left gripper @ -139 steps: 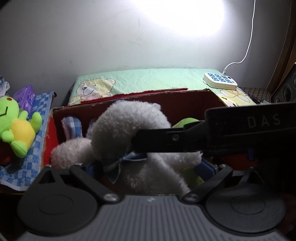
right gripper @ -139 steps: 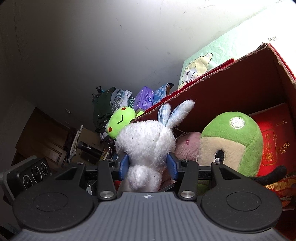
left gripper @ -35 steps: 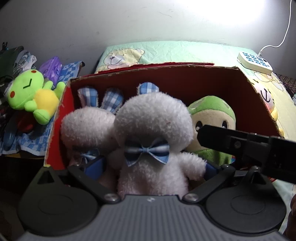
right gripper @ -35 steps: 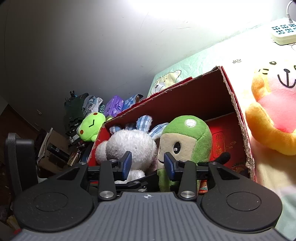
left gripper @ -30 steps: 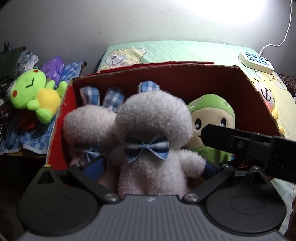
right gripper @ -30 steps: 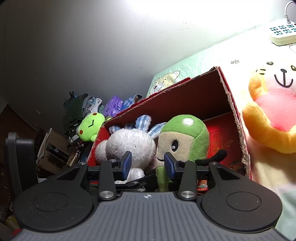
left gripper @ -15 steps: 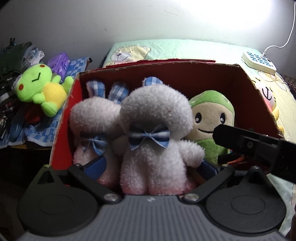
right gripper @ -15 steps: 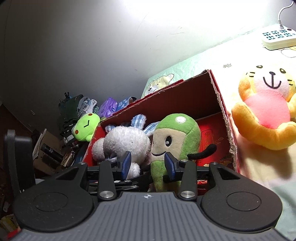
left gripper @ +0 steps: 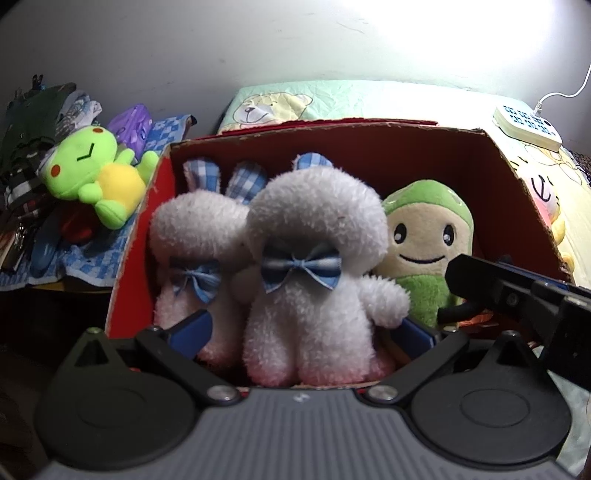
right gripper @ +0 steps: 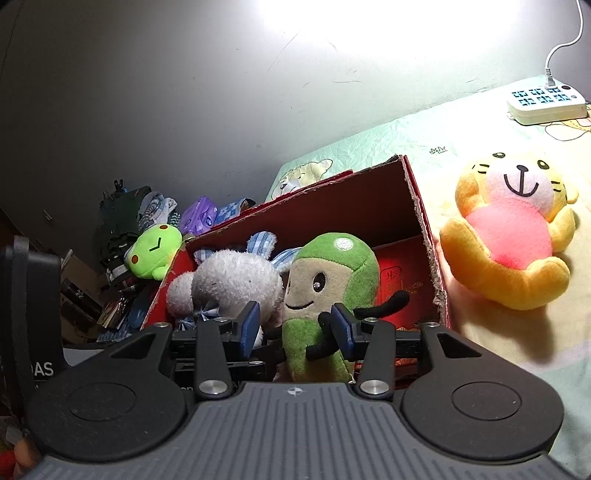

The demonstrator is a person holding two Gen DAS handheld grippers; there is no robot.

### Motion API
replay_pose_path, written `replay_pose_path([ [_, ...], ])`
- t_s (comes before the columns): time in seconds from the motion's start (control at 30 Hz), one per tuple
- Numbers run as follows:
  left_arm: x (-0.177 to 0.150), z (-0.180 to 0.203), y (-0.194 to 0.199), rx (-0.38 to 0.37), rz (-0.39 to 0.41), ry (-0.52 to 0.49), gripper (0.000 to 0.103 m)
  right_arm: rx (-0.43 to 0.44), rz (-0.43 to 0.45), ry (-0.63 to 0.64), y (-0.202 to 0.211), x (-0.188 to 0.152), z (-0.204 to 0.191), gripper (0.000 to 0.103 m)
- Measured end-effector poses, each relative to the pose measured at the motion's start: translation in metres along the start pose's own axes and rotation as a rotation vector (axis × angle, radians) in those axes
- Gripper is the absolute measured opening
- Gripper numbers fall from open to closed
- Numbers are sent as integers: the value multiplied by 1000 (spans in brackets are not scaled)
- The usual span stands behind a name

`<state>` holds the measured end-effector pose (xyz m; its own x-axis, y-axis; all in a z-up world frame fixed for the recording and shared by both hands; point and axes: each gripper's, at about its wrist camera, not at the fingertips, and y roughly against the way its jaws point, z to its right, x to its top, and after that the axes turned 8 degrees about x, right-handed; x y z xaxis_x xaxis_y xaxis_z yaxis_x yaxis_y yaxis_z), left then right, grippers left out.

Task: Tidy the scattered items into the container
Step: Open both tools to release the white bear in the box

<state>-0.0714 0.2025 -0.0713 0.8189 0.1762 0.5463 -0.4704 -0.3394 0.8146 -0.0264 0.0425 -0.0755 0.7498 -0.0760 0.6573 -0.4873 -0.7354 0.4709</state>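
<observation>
The white bunny [left gripper: 314,266] now stands released in the red box [left gripper: 517,177] on the bear-print bedsheet [right gripper: 406,136], both claws open.

white bunny [left gripper: 310,280] now in box [left gripper: 332,127] | right hand-held gripper [right gripper: 295,328] opening

Single strong light src upper right in both views; it blows out the wall [left gripper: 443,33] to pure white glare w/ no detail. Brightness falls off leftward to dim grey, near-black at corners. Box [left gripper: 406,155] interior is shadowed, warm-tinted. Orange plush [right gripper: 509,236] is well lit, casts soft shadow below. Heavy fisheye curvature at edges; focus adequate, mild low-light noise.
</observation>
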Motion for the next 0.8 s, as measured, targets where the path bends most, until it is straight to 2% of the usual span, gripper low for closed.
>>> replay_pose_path([
  [0.8,-4,6,-1,33,6,27,103,17,45,29,6,-7,1,43],
])
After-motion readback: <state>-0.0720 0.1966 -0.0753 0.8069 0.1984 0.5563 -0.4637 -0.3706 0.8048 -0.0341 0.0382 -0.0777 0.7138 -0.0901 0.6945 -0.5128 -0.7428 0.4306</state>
